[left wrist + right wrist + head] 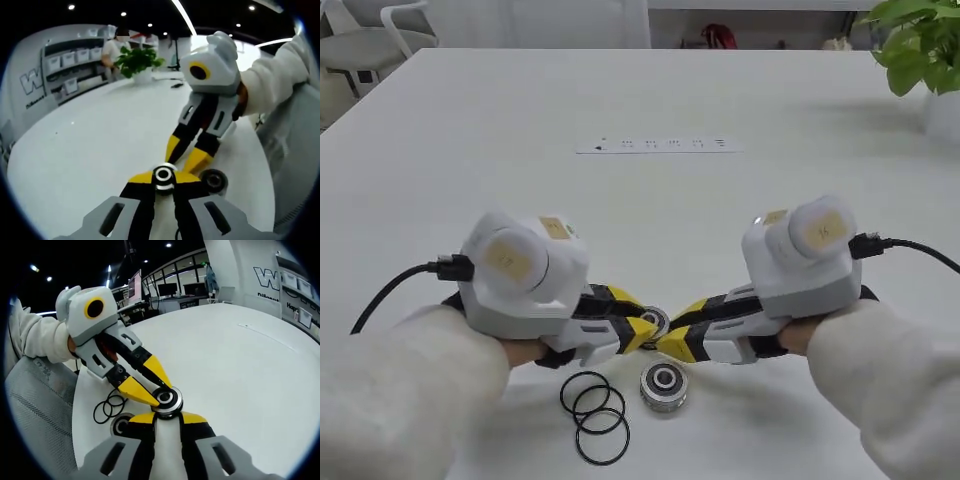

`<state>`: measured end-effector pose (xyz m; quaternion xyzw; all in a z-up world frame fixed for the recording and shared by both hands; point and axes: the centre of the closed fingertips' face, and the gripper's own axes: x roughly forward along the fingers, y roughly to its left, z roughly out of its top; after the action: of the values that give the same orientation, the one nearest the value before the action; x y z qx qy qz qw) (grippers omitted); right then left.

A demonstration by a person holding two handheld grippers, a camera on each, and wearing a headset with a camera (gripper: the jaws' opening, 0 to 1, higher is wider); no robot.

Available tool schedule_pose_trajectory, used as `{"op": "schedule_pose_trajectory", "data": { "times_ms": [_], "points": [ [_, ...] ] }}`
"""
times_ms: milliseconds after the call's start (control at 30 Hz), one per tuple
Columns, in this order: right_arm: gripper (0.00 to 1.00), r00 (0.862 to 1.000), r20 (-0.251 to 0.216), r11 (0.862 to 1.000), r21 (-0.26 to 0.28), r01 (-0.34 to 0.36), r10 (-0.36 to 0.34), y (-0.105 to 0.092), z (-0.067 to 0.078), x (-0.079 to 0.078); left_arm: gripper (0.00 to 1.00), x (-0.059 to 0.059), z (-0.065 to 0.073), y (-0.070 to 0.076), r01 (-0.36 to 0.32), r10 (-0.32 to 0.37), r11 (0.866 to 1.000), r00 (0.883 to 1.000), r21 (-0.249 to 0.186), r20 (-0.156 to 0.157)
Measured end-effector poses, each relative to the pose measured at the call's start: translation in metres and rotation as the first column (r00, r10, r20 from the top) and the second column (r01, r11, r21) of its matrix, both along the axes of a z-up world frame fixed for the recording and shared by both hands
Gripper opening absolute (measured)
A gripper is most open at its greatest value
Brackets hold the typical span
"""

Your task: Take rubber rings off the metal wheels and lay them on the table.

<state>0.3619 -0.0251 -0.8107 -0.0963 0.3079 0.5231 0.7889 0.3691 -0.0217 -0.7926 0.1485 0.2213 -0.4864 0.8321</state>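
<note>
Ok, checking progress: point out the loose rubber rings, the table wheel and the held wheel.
rubber rings [590, 413], head view, overlapping loops
table wheel [664, 385], head view, hub
held wheel [167, 398], right gripper view, hub

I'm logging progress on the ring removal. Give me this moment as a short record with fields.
left hand-held gripper: shut on the held wheel
right hand-held gripper: tips at the same wheel's rim; grip unclear
second wheel: lying on the table, just in front of both grippers
rubber rings: three, flat on the table, overlapping, left of the second wheel
ring on held wheel: cannot tell
</note>
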Motion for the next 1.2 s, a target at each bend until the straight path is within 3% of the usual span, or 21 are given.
{"op": "schedule_pose_trajectory", "data": {
  "times_ms": [333, 433, 600, 733, 867, 1033, 1200],
  "points": [
    [0.07, 1.0, 0.006, 1.0, -0.012, -0.015, 0.015, -0.003, 0.0, 0.0, 0.14, 0.0, 0.0, 0.001, -0.008, 0.008, 1.0, 1.0, -0.002, 0.005],
    [0.01, 0.999, 0.041, 1.0, -0.023, -0.003, 0.004, -0.004, 0.001, 0.005, 0.14, 0.0, 0.0, 0.001, -0.01, 0.01, 1.0, 1.0, -0.005, 0.004],
    [0.0, 1.0, 0.016, 1.0, -0.03, 0.003, -0.003, -0.004, -0.002, 0.003, 0.14, 0.0, -0.001, 0.002, -0.003, 0.003, 1.0, 1.0, 0.001, 0.013],
    [0.0, 0.998, -0.044, 0.998, -0.021, 0.051, -0.052, -0.005, -0.003, 0.006, 0.14, 0.0, -0.001, 0.002, 0.002, -0.002, 1.0, 1.0, 0.007, 0.021],
    [0.0, 0.995, -0.075, 0.998, -0.013, 0.069, -0.07, -0.006, -0.002, 0.006, 0.14, 0.0, -0.001, 0.002, 0.006, -0.006, 1.0, 1.0, 0.009, 0.023],
    [0.0, 0.993, -0.086, 0.997, -0.001, 0.082, -0.082, -0.007, 0.0, 0.007, 0.14, 0.0, -0.001, 0.002, 0.008, -0.008, 1.0, 1.0, 0.01, 0.025],
    [0.0, 0.982, -0.134, 0.989, 0.057, 0.139, -0.131, -0.008, 0.007, 0.013, 0.14, 0.0, -0.001, 0.002, 0.008, -0.008, 1.0, 1.0, 0.01, 0.025]
  ]
}}
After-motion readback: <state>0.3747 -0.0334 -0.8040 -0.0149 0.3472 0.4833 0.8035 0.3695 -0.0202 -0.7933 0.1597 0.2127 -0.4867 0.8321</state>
